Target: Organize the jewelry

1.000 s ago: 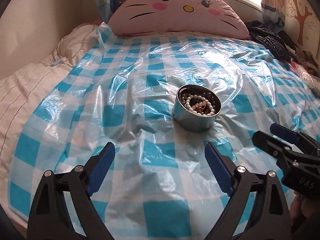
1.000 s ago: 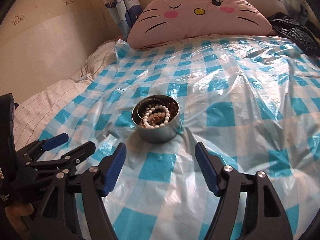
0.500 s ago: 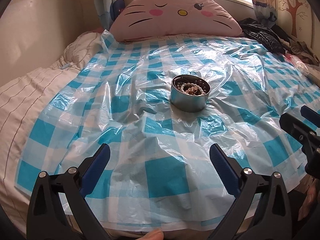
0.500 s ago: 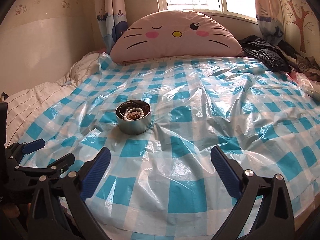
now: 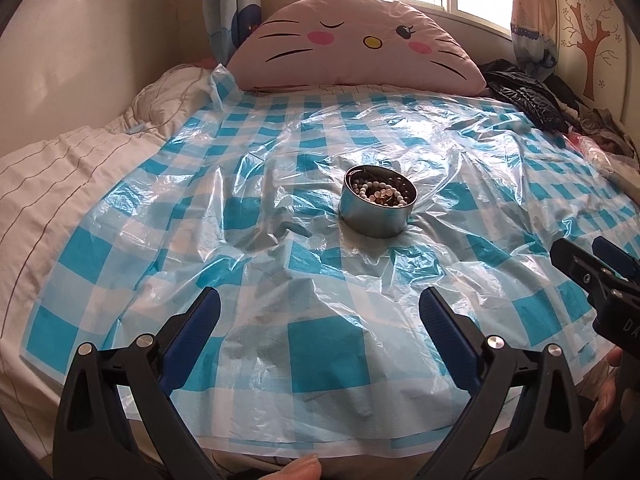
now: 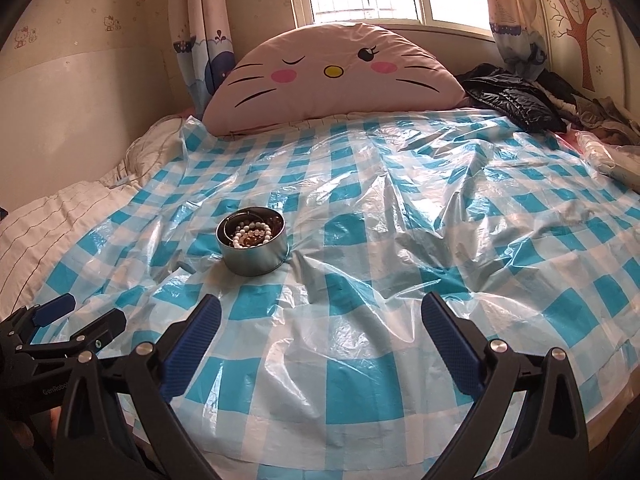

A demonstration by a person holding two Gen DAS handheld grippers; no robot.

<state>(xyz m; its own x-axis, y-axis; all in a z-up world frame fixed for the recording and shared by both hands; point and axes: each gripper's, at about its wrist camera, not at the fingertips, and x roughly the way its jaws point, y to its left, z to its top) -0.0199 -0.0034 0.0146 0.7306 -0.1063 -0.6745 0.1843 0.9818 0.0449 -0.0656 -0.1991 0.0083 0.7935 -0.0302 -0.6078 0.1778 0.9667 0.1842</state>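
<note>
Judging by the scene, organizing looks finished: beaded bracelets point(image 5: 382, 194) fill the tin point(image 5: 376, 218) mid-frame; left gripper point(image 5: 318, 314) and right gripper point(image 6: 320, 316), jaws just opened wide, hold nothing.

A round metal tin point(image 5: 378, 211) of bead bracelets point(image 5: 382, 192) sits on the blue-checked plastic sheet point(image 5: 256, 240) covering the bed; a pink cat-face pillow point(image 5: 356, 46) lies behind it. The left gripper point(image 5: 320, 312) hangs near the sheet's front edge, jaws wide and empty; the right gripper point(image 5: 596, 268) shows at the right edge.
</note>
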